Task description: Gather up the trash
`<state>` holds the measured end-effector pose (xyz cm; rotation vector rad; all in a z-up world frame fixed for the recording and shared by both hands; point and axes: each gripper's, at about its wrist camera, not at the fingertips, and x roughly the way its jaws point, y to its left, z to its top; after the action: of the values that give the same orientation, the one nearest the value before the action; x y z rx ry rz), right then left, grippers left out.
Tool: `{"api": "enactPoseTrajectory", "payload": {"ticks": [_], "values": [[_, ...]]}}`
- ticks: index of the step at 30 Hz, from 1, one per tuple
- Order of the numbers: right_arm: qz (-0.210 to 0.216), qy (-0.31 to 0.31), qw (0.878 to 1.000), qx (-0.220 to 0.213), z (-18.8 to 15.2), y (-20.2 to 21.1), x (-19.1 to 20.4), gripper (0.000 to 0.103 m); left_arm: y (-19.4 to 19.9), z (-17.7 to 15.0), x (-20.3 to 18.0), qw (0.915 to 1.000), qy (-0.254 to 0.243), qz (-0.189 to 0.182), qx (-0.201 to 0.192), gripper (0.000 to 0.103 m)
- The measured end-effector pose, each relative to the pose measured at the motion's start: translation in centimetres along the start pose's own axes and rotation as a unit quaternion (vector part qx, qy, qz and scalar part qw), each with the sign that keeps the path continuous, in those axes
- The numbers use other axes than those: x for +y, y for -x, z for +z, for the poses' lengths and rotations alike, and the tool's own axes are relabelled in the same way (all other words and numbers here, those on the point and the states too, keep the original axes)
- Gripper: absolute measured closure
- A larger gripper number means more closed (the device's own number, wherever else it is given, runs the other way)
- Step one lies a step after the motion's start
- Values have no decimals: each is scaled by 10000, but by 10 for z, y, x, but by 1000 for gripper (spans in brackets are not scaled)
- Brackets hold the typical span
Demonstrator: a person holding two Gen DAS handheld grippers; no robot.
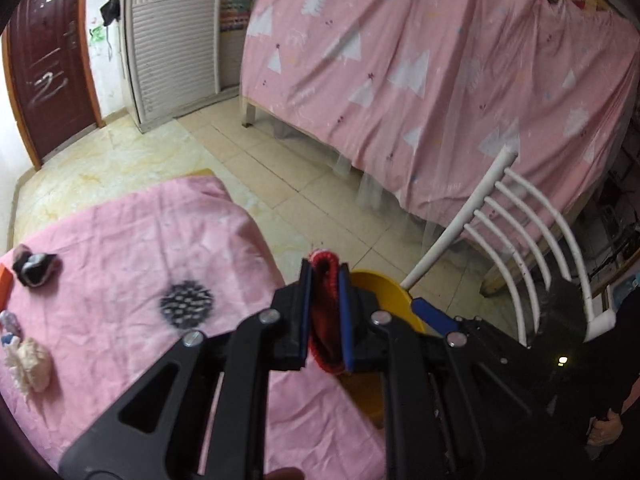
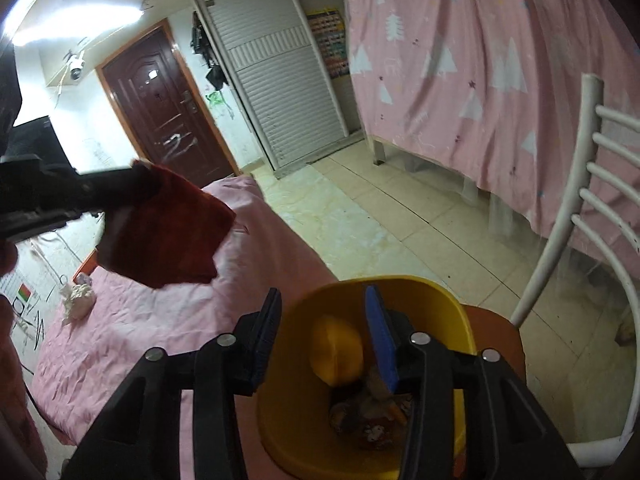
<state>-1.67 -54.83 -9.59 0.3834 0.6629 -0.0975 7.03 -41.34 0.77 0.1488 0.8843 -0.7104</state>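
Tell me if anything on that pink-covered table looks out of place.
Small knitted items lie scattered along the far left of the pink cloth, with a dark spotted patch mid-table that is too blurred to tell apart. The left gripper holds a red knitted piece; nothing looks spilled.

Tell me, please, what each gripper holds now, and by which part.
The left gripper is shut on a red cloth, pinched at its upper edge. The right gripper is open over the yellow bin and holds nothing.
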Motion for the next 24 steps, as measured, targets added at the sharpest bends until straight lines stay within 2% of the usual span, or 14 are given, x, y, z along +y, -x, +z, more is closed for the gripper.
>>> {"api": "enactPoseTrajectory", "payload": {"ticks": [2, 5, 7, 9, 11, 17, 24], "values": [[-3, -53, 10000, -8, 0, 0, -5, 53, -9, -1, -7, 9999, -74, 58, 67, 92], [-41, -150, 9999, -40, -1, 2, -13, 47, -20, -5, -14, 9997, -126, 31, 202, 92], [-64, -195, 9998, -68, -1, 4, -15, 46, -24, -6, -17, 9996, -139, -4, 260, 82], [-75, -239, 9996, -94, -1, 5, -18, 45, -26, -7, -17, 9995, -118, -69, 299, 57], [-94, -260, 9995, -122, -1, 7, -21, 44, -24, -7, -17, 9996, -101, -82, 254, 49], [-35, -250, 9995, -176, 0, 9, -19, 41, -7, -8, -10, 9999, -35, -104, 105, 49], [78, 44, 9998, -196, 1, 10, 6, 40, 15, -9, 1, 9999, -61, 27, -115, 49]]}}
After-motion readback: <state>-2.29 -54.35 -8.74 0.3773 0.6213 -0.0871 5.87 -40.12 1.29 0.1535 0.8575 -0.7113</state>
